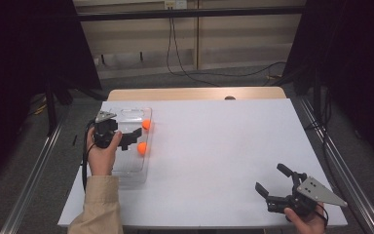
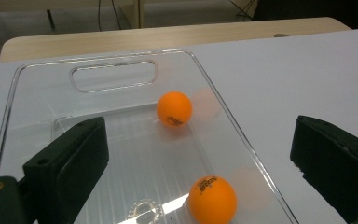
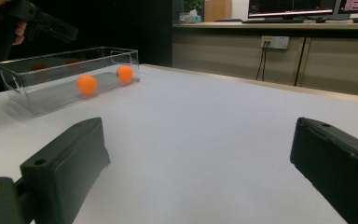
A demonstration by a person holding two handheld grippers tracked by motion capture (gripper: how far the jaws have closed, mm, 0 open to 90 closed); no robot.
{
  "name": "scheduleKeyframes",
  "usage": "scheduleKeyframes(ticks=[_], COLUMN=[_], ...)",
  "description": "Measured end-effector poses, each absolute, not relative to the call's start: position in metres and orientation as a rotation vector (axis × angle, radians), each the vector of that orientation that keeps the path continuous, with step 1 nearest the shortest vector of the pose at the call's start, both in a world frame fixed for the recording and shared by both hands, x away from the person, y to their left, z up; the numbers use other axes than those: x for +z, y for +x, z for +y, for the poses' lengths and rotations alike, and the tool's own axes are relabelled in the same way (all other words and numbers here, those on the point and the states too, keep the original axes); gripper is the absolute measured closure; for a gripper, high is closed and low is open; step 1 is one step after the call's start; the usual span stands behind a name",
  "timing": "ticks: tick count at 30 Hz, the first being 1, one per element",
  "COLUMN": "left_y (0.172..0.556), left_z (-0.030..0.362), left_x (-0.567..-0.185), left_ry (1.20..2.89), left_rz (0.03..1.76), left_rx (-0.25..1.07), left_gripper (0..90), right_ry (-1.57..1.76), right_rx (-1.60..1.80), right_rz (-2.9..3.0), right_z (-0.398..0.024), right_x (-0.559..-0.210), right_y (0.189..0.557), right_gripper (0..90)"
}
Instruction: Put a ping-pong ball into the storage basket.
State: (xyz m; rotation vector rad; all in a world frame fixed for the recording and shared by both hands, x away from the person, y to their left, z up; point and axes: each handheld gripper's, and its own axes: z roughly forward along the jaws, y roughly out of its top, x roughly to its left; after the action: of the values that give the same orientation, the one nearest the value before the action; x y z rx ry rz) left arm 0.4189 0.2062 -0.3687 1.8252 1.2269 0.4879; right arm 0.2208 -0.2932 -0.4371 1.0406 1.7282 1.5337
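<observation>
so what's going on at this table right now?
A person holds a gripper in each hand. The left gripper hangs open over a clear bin on the white table, with nothing between its jaws. Two orange balls lie in the bin. The right gripper is open near the table's near right corner, holding nothing.

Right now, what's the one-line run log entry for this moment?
left gripper: open over clear bin | orange balls: both in bin | right gripper: open, empty
</observation>
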Motion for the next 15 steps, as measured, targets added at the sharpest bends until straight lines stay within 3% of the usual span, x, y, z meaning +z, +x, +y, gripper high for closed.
scheduleKeyframes(ticks=[15], left_y=[0.405], left_z=[0.204], left_x=[-0.369], left_ry=[1.787], left_rz=[1.196], left_rx=[0.509], left_gripper=[4.2], right_ry=[1.039], right_rx=[1.533], right_rz=[1.73], right_z=[-0.293], right_x=[-0.437], right_y=[0.221], right_gripper=[2.9])
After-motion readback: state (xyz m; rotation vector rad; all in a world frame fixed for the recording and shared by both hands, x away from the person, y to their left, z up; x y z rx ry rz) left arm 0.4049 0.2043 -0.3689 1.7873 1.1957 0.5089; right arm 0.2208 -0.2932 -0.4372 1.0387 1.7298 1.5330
